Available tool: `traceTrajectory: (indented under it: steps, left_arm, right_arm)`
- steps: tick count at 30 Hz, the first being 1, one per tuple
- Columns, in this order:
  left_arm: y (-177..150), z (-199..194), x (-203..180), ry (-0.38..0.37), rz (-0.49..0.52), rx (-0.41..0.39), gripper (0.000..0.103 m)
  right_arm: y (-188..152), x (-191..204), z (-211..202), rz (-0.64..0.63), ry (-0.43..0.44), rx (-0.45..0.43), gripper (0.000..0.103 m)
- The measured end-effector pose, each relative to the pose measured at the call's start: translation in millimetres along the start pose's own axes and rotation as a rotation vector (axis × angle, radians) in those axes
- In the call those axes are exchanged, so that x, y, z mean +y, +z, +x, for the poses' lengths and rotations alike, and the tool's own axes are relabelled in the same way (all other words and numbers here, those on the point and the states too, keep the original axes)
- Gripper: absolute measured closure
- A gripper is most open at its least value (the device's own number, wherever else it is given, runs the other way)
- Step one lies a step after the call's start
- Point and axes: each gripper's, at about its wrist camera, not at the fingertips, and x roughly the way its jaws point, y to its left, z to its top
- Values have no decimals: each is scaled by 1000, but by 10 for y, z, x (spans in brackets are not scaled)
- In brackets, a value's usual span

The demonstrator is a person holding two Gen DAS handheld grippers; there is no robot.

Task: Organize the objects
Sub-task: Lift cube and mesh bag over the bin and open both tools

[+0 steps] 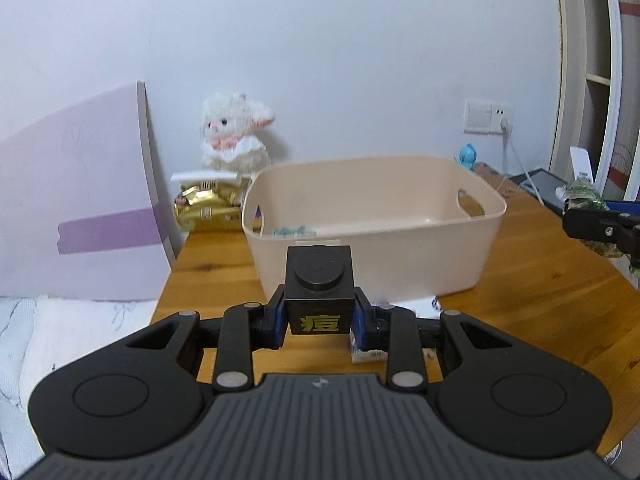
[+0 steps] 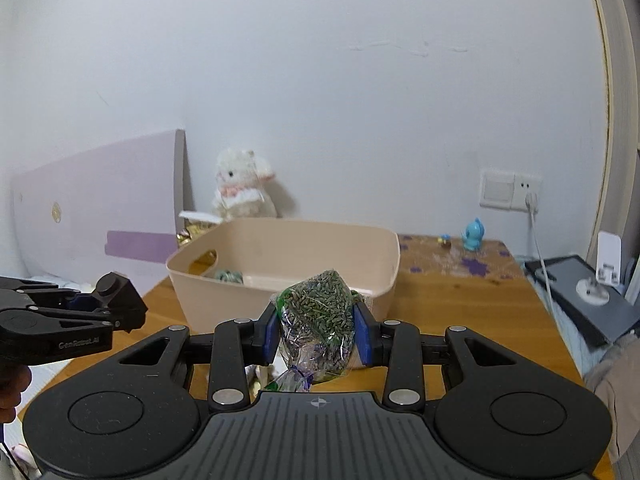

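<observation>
A honey-coloured wooden table carries everything, its back edge against a pale wall. The largest thing beside it is a lilac flat board leaning on the wall off the table's left edge. On the table, toward the back and left of the middle, stands a beige rectangular plastic basket with cut-out handles; a small teal item, too blurred to name, lies on its floor near the left wall.

Behind the basket, at the back left corner, a white plush lamb toy sits against the wall, with a crinkled gold foil packet just in front of it. A dark grey tablet-like slab lies off the right edge. Near the back right corner stands a small blue figurine.

The left gripper is held above the front of the table, just short of the basket's near wall, its blue pads clamped on the sides of a black square block with a round stud and a yellow character. The right gripper hovers to its right at the basket's near right corner, pads pressed into a clear plastic bag of dried green-grey herbs, which bulges upward between them.
</observation>
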Motion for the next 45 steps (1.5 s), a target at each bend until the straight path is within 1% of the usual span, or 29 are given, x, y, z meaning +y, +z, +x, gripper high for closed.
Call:
traceTrajectory:
  steps: [6,12,20,24,29,35,38,40,45]
  left_arm:
    - [222,-16,-6,-3,14,-43,69]
    - [432,158,-32,0,24,-51,69]
    - [694,595,-99,-8,34,-35,69]
    - [755,888,-131,-16,33,4,69]
    - [757,1240,-181,-16,35,59,69]
    - [738,1585,-300,15,67,102,69]
    - [730,1763,-311,14,55,142,69]
    - [714,1875,-306,11,45,173,69]
    - [638,2042,-298,29,33,218,69]
  right_arm:
    - [180,33,44,-27,-11,-44,68]
    - [362,8,202,-42,-13,-72,68]
    - [555,-141,584,-24,-25,-70,68]
    - [612,-232,806,-14,-37,-56,68]
    - [618,-376,1142,1,-47,-7,68]
    - [576,-469,1518,-1,-61,69,68]
    - [547,-464,1665,-15,-64,104,68]
    - [526,-450,1742,-25,-56,145,68]
    - [473,-412,1902,-41,-50,205,68]
